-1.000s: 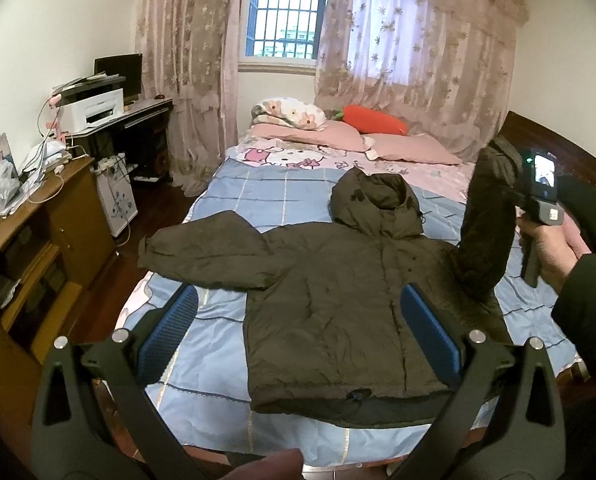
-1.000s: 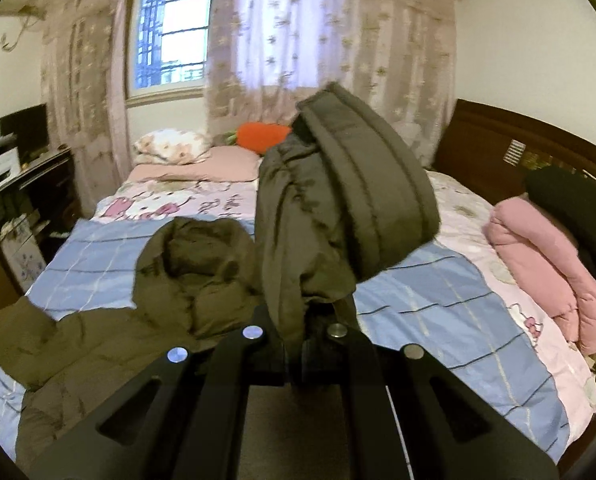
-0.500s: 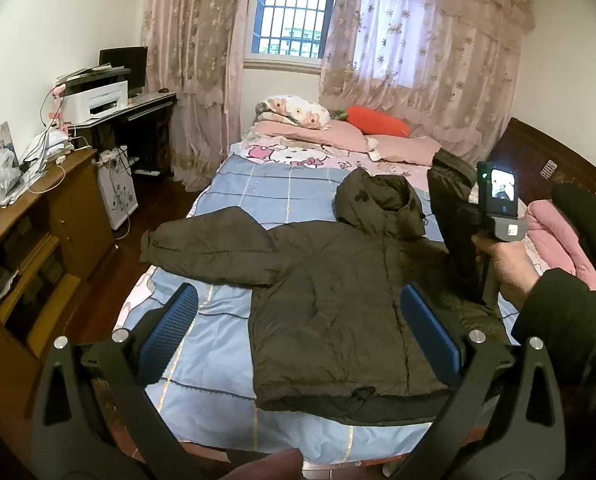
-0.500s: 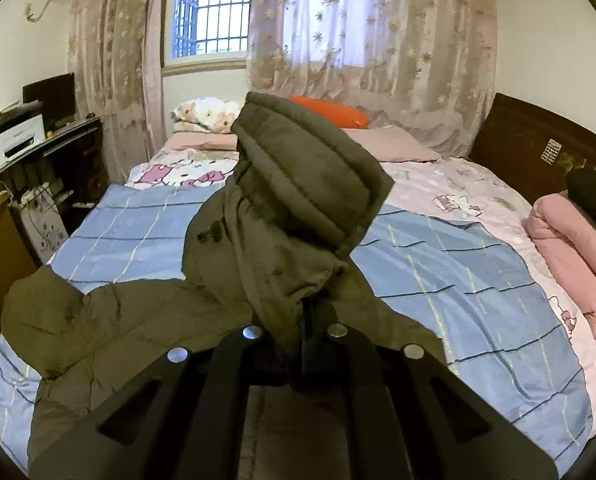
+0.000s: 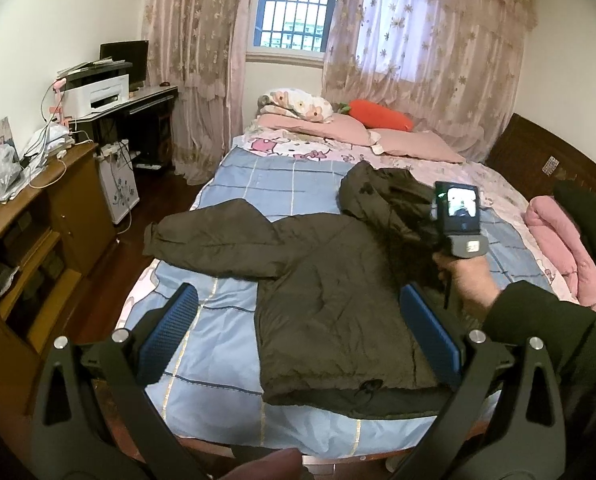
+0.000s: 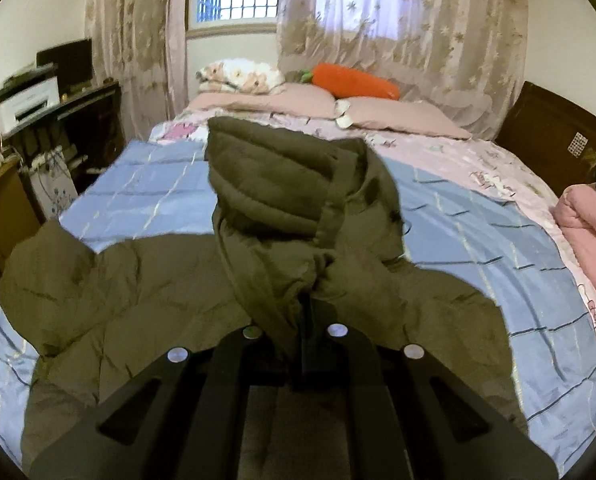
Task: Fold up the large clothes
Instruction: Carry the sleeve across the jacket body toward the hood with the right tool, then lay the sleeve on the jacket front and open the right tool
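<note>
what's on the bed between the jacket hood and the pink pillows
In the left wrist view, only bedding: blue checked quilt and then cartoon-print sheet lie between the jacket hood and the pink pillows. Nothing else rests there.

No words, brand names or numbers can be read anywhere. The grey handle [image 5: 467, 246] under the small screen carries a pale label, too small to make out. The headboard [image 5: 538, 160] has a light sticker with tiny marks, equally unreadable. The pink bedsheet [image 5: 282, 146] shows cartoon cats only.
</note>
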Available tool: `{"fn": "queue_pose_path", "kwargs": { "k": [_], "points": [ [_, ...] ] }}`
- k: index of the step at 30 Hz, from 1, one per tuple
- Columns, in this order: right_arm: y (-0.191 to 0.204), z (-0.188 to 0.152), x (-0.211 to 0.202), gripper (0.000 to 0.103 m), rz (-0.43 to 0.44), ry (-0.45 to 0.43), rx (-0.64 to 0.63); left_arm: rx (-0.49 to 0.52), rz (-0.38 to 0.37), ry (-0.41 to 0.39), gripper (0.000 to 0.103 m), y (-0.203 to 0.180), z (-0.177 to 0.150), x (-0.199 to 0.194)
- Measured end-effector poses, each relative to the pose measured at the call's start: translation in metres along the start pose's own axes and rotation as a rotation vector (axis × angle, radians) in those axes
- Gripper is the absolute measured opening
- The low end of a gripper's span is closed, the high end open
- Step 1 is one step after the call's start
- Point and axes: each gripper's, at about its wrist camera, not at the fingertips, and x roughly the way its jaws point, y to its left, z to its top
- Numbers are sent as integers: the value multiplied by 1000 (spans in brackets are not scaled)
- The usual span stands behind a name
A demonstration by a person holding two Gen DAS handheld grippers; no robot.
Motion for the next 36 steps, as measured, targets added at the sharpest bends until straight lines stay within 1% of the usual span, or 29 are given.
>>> {"fn": "queue_pose_path", "kwargs": {
  "k": [3,6,15,19,22,25,26,27,29,31,33,36],
  "points": [
    [20,-15,18,4,-11,35,-31,-3,-3,1,101,1,0,0],
    [31,-23,33,4,-22,59,-47,1,-4,7,101,2,-1,2],
    [46,-38,64,4,-61,108,-91,14,-3,28,101,2,-2,10],
    [53,-41,71,4,-77,114,-110,15,-4,31,101,2,-3,11],
    [51,-44,74,8,-74,121,-96,14,-3,30,101,3,-2,11],
    [52,-45,73,29,-57,127,-94,20,-4,31,101,3,-3,12],
    [53,-45,72,51,-53,123,-90,22,-1,31,101,3,-2,12],
    [53,-44,68,77,-34,105,-76,23,0,31,101,4,-3,13],
    [52,-43,58,93,-13,66,-50,21,0,32,101,5,-3,14],
    [53,-42,52,94,-8,75,-38,24,3,27,101,4,-4,14],
    [50,-41,43,94,21,96,-5,27,10,25,101,4,-6,16],
    [46,-39,13,94,59,70,18,22,18,21,101,3,-7,18]
  ]
}}
